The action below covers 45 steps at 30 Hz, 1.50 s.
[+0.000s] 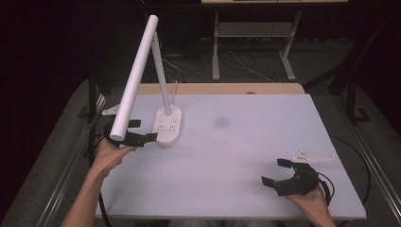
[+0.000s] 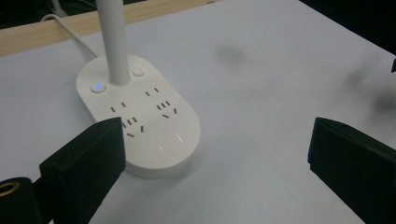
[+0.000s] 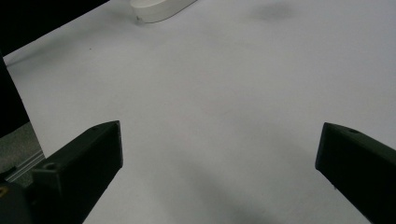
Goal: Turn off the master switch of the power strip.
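A white desk lamp stands at the back left of the table. Its oval base (image 1: 169, 125) carries power sockets, and its long white head (image 1: 135, 75) slants down toward the left. In the left gripper view the base (image 2: 140, 116) shows a lit blue button (image 2: 97, 87), a second round button (image 2: 137, 73) and a touch pad (image 2: 169, 140). My left gripper (image 1: 142, 131) is open just left of the base, with nothing between its jaws. My right gripper (image 1: 276, 172) is open low over the near right of the table, holding nothing.
The table top (image 1: 227, 142) is white with a wooden strip (image 1: 217, 88) along its far edge. A white cable (image 2: 65, 29) runs from the lamp base toward the back. Table legs (image 1: 215, 47) and cables lie on the floor beyond. A faint dark smudge (image 1: 221, 122) marks the table.
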### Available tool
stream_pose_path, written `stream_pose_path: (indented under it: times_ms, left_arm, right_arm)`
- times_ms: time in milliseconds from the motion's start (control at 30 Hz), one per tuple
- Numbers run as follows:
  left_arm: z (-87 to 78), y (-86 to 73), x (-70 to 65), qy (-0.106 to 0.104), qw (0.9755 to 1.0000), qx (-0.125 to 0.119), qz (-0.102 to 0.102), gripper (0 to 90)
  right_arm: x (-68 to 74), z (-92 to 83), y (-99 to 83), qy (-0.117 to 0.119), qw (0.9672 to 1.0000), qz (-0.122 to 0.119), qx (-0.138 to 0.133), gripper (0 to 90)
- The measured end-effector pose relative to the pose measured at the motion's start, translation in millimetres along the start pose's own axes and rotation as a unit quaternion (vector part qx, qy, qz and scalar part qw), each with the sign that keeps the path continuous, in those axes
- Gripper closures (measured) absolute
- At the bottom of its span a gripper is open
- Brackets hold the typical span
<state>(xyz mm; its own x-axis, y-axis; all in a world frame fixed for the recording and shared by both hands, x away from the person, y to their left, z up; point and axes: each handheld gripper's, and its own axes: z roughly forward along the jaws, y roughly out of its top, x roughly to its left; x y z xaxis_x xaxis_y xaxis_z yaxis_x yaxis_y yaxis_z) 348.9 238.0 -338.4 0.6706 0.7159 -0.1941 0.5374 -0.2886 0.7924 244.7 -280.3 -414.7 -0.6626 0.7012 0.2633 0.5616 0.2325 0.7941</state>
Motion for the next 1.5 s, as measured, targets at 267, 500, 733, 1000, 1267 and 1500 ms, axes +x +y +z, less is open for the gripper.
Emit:
stream_pose_path:
  times_ms: [267, 500, 733, 1000, 1267, 1500]
  left_arm:
    - [1.6, 7.8, 10.6, 0.01, 0.9999, 0.002, -0.005, 3.0]
    - [7.6, 16.8, 18.8, 0.017, 0.9998, 0.01, -0.007, 3.4]
    - [14.3, 22.9, 26.7, 0.024, 0.9995, 0.015, -0.015, 3.4]
    - [22.5, 27.0, 38.2, 0.034, 0.9989, 0.023, -0.024, 3.4]
    - [26.7, 31.9, 47.3, 0.044, 0.9981, 0.025, -0.036, 3.4]
    - [33.5, 36.4, 56.5, 0.05, 0.9975, 0.034, -0.036, 3.5]
  right_arm:
    - [-0.2, 0.0, -0.6, 0.0, 1.0, -0.001, 0.002, 0.0]
    - [0.6, 0.1, -0.9, -0.003, 1.0, -0.002, 0.004, 0.0]
    - [-0.4, -0.5, -1.6, -0.004, 1.0, -0.004, 0.003, 0.0]
    - [-0.5, -0.5, -2.5, -0.004, 1.0, -0.004, 0.006, 0.1]
    - [-0.8, -0.7, -2.8, -0.005, 1.0, -0.004, 0.006, 0.1]
    - [-1.1, -0.9, -3.0, -0.007, 0.9999, -0.004, 0.006, 0.0]
